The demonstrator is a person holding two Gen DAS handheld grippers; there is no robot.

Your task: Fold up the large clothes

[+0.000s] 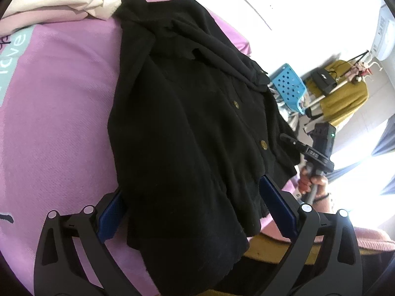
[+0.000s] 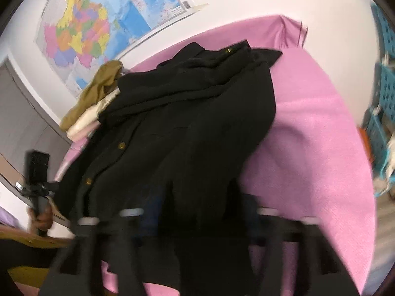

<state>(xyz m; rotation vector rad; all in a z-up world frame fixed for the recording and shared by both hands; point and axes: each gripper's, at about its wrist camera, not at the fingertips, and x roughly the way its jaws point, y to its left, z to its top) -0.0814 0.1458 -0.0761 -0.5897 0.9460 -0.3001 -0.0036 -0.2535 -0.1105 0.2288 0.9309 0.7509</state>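
Black coat (image 1: 187,113) lay lengthwise on the pink bed (image 1: 61,113), sides apparently folded in, collar end bunched, near hem hanging off the edge. Left gripper (image 1: 192,209) jaws were spread, straddling the hem, nothing pinched. Right gripper (image 2: 197,219) too blurred: can't tell its jaw state. My read: roughly midway; the end-to-end fold and tidying were left. Other clothes (image 2: 93,103) sat piled beyond.

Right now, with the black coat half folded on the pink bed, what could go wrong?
The black coat hangs past the bed edge near the left hand-held gripper; it may slide off. Its upper part is bunched, so folding could lock in wrinkles. The cream garment touches it and may get dragged along.
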